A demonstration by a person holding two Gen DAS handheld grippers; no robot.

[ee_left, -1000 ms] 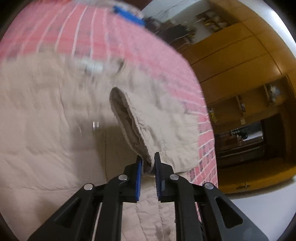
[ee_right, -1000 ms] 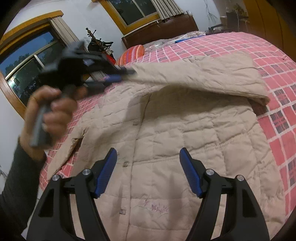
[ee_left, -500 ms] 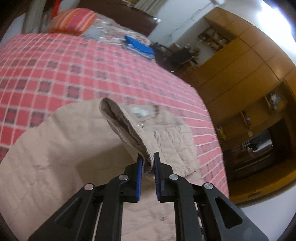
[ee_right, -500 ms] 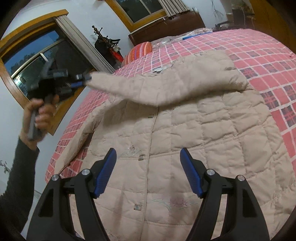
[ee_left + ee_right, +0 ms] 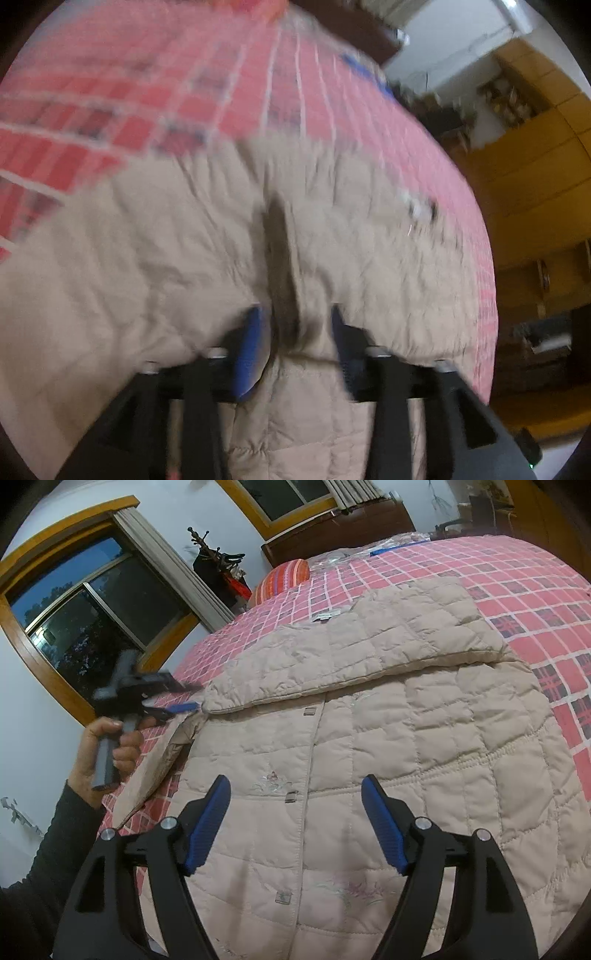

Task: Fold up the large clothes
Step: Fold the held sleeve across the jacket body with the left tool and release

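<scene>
Coat (image 5: 388, 760) lies flat on bed (image 5: 535, 590), sleeve (image 5: 351, 653) folded across its chest. Left gripper (image 5: 295, 332) fingers parted at cuff; right gripper (image 5: 295, 823) fingers wide, empty.

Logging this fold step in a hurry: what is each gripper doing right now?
Left gripper: jaws parted around the cuff of the beige quilted coat, apparently released.
Right gripper: open, empty, above the coat.

Left wrist fisheye close above the beige quilted coat (image 5: 184, 258), blurred, facing across the pink checked bedspread (image 5: 147, 92) toward wooden cabinets (image 5: 535, 177) at right, right wrist fisheye higher, facing windows (image 5: 92, 627) at upper left, both sharing coat and bedspread.
</scene>
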